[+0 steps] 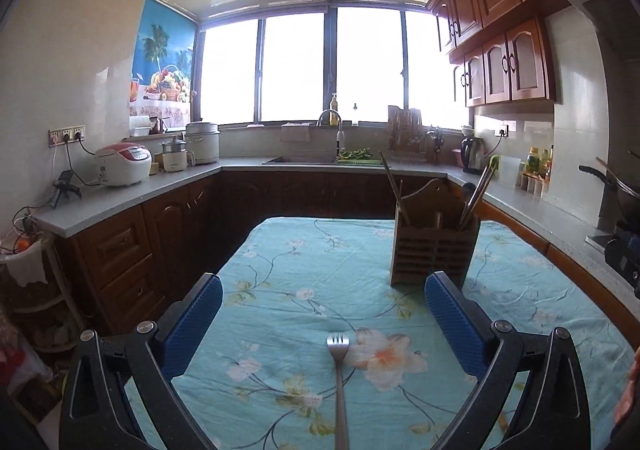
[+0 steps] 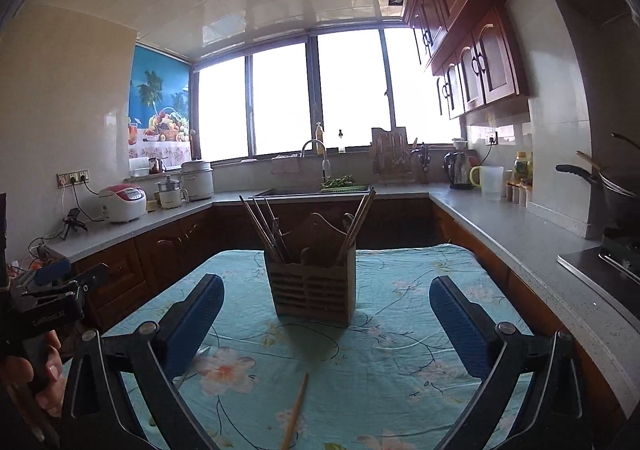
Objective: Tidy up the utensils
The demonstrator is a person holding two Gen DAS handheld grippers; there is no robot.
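Two Loose Utensils, Both Claws Wide and Empty

Reference landmark: the wooden utensil holder (image 2: 313, 290), standing upright on the table (image 1: 280, 270), which is covered in a turquoise floral cloth. I read all positions from it.

Left claw (image 1: 323, 314): fingers spread wide, nothing between them. A metal fork (image 1: 339, 378) lies flat on the cloth on the near side of the holder, well apart from it, tines pointing toward it. The fork sits centred between my left fingers, handle running toward the camera and out of frame.

Right claw (image 2: 326, 316): fingers likewise spread wide, nothing held. A single wooden chopstick (image 2: 296, 408) lies on the cloth on the near side of the holder, slightly angled, between the right fingers.

Holder contents: chopsticks (image 2: 260, 226) lean in the left compartment, more utensils (image 2: 356, 219) in the right one. I cannot tell exactly what each compartment holds.

Handling judgement:
1. Fork: rigid, light, smooth steel; likely slippery. I would grip across the handle at mid-length, where it is narrow, not at the tines.
2. Chopstick: thin, light, stiff, and prone to rolling. Grip near mid-length to prevent pivoting.
3. Both lie flush on soft cloth, so the fingers may snag fabric when closing low.
4. The holder looks light; a hard insertion could tip it.
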